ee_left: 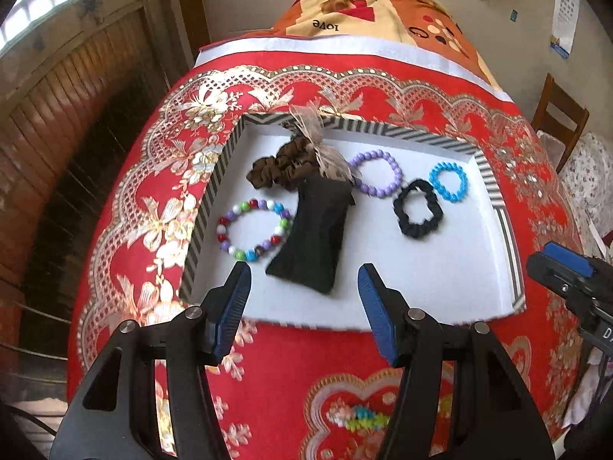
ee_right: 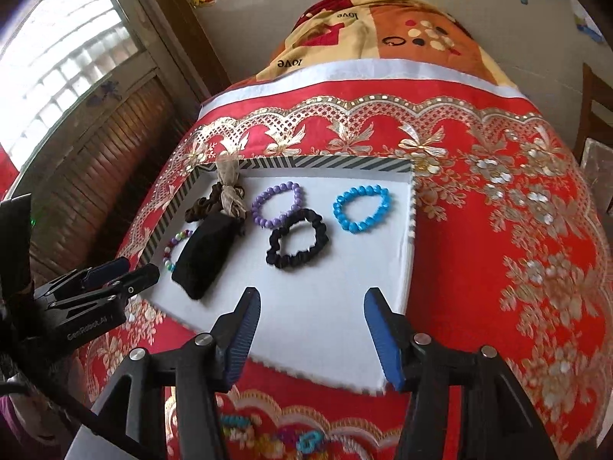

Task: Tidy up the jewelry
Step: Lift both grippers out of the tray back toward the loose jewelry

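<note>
Both tongs hover spread and empty over the near edge of a shallow tray with a striped rim and white floor, set on a table under a red flowered cloth. The left tongs point at a black pouch lying flat in the tray; the right tongs hang over bare tray floor, nearest a black scrunchie.

All the jewelry lies inside the tray: a multicolored bead bracelet just left of the pouch, a brown scrunchie with a gauzy ribbon behind it, a purple bead bracelet, the black scrunchie, and a blue bracelet toward the far right.

Everything looks light. The bead bracelets are probably smooth, hard and round, so they could roll or slip from a pinch; closing across one side of the ring seems safest. The scrunchies and pouch are soft cloth that should crush and grip easily anywhere, though the pouch will droop if lifted by one end.
</note>
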